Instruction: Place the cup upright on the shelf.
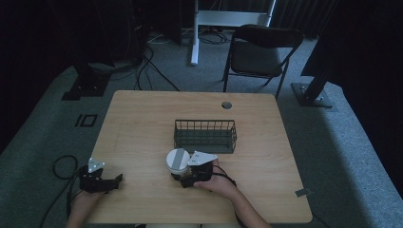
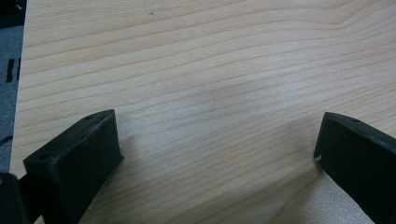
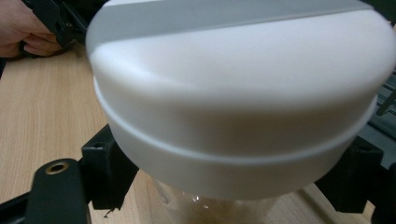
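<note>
Black tongs: left tongs (image 1: 115, 180), right tongs (image 1: 177, 176), each topped with a grey three-cornered plate and trailing a black cable. Blocky matt jaws with small screw holes; one brass-ringed hole. Bare forearms, no sleeves.

A dim room with grey carpet (image 1: 43, 137), a folding chair (image 1: 259, 52) behind the table (image 1: 138, 123).

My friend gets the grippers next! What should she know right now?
Right gripper: shut on the white-lidded jar, fingers at its sides, near the table's front edge.
Left gripper: open, holding nothing, at the front left.
Wire basket: nothing in it, just behind the jar.
Done: jar gripped.
Left: probably moving the jar into the basket.
</note>
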`<state>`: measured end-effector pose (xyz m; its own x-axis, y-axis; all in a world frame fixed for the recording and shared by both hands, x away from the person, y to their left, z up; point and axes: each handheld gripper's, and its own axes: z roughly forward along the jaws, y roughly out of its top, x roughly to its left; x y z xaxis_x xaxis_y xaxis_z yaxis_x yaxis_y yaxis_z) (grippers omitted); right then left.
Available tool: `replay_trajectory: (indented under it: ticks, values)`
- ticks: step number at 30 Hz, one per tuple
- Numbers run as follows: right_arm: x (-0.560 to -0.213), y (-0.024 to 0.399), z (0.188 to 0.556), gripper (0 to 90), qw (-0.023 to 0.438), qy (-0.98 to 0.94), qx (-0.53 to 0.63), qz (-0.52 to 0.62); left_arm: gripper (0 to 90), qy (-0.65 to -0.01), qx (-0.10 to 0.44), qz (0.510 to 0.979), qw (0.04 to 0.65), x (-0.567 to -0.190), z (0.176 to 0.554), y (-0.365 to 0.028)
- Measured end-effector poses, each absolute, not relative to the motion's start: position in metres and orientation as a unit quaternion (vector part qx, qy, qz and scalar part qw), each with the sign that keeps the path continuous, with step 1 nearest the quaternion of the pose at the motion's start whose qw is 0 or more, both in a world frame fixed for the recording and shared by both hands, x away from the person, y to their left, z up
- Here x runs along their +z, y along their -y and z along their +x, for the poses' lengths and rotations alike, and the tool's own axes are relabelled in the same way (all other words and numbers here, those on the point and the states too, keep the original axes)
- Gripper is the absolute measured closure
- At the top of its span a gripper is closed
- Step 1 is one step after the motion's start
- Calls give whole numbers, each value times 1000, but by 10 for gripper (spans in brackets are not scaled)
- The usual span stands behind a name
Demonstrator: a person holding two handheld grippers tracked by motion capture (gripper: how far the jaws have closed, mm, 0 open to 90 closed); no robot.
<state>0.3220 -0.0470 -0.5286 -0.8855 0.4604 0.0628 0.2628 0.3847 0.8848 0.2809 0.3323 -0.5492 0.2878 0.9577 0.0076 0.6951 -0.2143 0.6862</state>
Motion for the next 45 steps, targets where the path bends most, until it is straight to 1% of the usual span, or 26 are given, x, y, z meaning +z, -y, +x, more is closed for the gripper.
replay_trajectory:
  ticks: [7,24,38,45]
  values:
    - [-521,46,321,183,97,-823,513,224,5,-553,223,747,294,-549,281,-332]
    - [-486,60,327,182,133,-801,533,239,6,-554,223,746,294,-549,281,-332]
    - [-459,78,338,183,169,-778,544,265,5,-554,224,746,295,-549,281,-332]
    - [-449,87,346,183,205,-756,551,289,5,-553,224,746,295,-549,281,-332]
